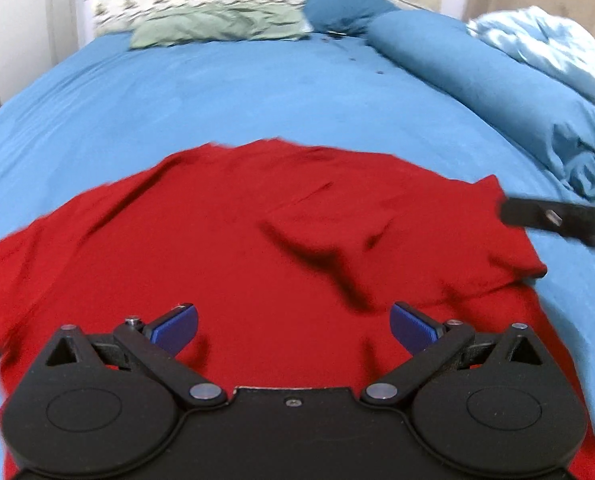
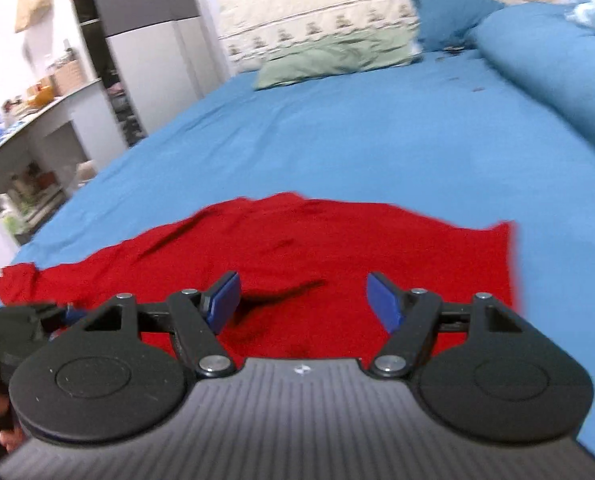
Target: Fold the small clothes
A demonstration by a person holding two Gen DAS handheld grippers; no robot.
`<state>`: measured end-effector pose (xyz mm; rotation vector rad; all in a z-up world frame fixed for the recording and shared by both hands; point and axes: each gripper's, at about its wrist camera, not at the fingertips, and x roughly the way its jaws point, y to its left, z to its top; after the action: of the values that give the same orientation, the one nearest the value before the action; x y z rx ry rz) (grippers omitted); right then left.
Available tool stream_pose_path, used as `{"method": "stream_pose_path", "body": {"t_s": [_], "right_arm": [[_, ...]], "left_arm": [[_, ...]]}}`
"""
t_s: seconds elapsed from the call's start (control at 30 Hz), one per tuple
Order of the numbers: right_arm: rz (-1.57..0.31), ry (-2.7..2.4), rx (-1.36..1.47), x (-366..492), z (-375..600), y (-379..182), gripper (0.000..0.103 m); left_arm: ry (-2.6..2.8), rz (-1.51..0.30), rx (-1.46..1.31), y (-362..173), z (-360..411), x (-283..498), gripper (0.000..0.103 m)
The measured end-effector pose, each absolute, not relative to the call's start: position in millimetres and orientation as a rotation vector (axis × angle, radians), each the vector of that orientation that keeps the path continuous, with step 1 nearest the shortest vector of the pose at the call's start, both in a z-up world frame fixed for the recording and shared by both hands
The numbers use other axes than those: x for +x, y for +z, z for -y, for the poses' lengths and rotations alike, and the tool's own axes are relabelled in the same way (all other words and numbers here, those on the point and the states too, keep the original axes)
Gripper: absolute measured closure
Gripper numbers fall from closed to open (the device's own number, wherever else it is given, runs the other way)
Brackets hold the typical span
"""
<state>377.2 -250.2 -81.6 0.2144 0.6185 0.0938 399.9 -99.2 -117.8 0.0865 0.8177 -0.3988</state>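
Note:
A red garment [image 1: 237, 240] lies spread on the blue bed sheet [image 1: 217, 100], with a few creases near its middle. My left gripper [image 1: 293, 324] is open and empty, hovering over the garment's near part. My right gripper [image 2: 303, 296] is open and empty, over the garment [image 2: 297, 240] near its right side. A black part of the right gripper [image 1: 557, 222] shows at the right edge of the left wrist view, by the garment's right corner. Part of the left gripper [image 2: 37, 320] shows at the left edge of the right wrist view.
Pillows [image 1: 217, 26] lie at the head of the bed. A rolled blue duvet [image 1: 477, 80] and a light blue bundle [image 1: 545, 48] lie along the right side. A wardrobe [image 2: 145, 40] and cluttered shelves [image 2: 29, 140] stand left of the bed.

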Motion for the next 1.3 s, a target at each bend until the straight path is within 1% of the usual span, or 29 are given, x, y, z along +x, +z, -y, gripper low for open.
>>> {"method": "stream_pose_path", "body": {"t_s": [0.07, 0.17, 0.27, 0.3, 0.33, 0.37, 0.43, 0.47, 0.53, 0.6, 0.7, 0.77, 0.8, 0.9, 0.93, 1.03, 1.07, 1.13, 1.2, 1.3], "right_arm": [[-0.630, 0.064, 0.209, 365, 268, -82, 0.017], [-0.682, 0.020, 0.231, 352, 290, -92, 0.017], [-0.707, -0.010, 0.255, 341, 308, -103, 0.017], [-0.714, -0.019, 0.263, 338, 314, -106, 0.017], [-0.721, -0.026, 0.275, 337, 318, -111, 0.017], [-0.725, -0.030, 0.288, 335, 322, -116, 0.017], [-0.733, -0.041, 0.312, 334, 325, -123, 0.017], [-0.736, -0.043, 0.319, 333, 325, -125, 0.017], [-0.743, -0.046, 0.329, 334, 324, -130, 0.017], [-0.744, -0.047, 0.334, 337, 322, -133, 0.017], [-0.737, -0.049, 0.342, 340, 320, -133, 0.018], [-0.732, -0.053, 0.345, 338, 321, -135, 0.017], [-0.734, -0.056, 0.345, 338, 321, -136, 0.017], [-0.750, -0.063, 0.347, 340, 321, -140, 0.017], [-0.752, -0.064, 0.347, 340, 322, -141, 0.017], [-0.756, -0.062, 0.336, 340, 321, -141, 0.017], [-0.758, -0.060, 0.324, 340, 320, -141, 0.017], [-0.762, -0.059, 0.290, 341, 316, -142, 0.017], [-0.764, -0.065, 0.230, 342, 309, -144, 0.017], [-0.768, -0.100, 0.152, 346, 300, -150, 0.017]], "left_arm": [[-0.403, -0.817, 0.145, -123, 122, 415, 0.000], [-0.388, -0.823, 0.178, -133, 138, 433, 0.009], [-0.346, -0.831, 0.179, -145, 140, 452, 0.024], [-0.337, -0.835, 0.170, -147, 138, 457, 0.038], [-0.338, -0.841, 0.150, -148, 137, 461, 0.048], [-0.338, -0.847, 0.123, -148, 133, 464, 0.051], [-0.335, -0.850, 0.123, -149, 131, 469, 0.065], [-0.348, -0.845, 0.145, -149, 132, 470, 0.068], [-0.360, -0.833, 0.167, -151, 129, 468, 0.092], [-0.345, -0.821, 0.098, -148, 115, 465, 0.093], [-0.267, -0.802, -0.155, -150, 72, 457, 0.093], [-0.254, -0.804, -0.276, -160, 49, 452, 0.090], [-0.255, -0.804, -0.295, -166, 42, 449, 0.085], [-0.294, -0.775, -0.279, -176, 36, 444, 0.082], [-0.300, -0.761, -0.275, -177, 35, 444, 0.080], [-0.290, -0.730, -0.287, -177, 33, 446, 0.080], [-0.282, -0.726, -0.291, -176, 33, 449, 0.080], [-0.267, -0.721, -0.293, -172, 35, 452, 0.099], [-0.265, -0.681, -0.277, -161, 38, 455, 0.099], [-0.251, -0.568, -0.230, -130, 35, 450, 0.099]]}}
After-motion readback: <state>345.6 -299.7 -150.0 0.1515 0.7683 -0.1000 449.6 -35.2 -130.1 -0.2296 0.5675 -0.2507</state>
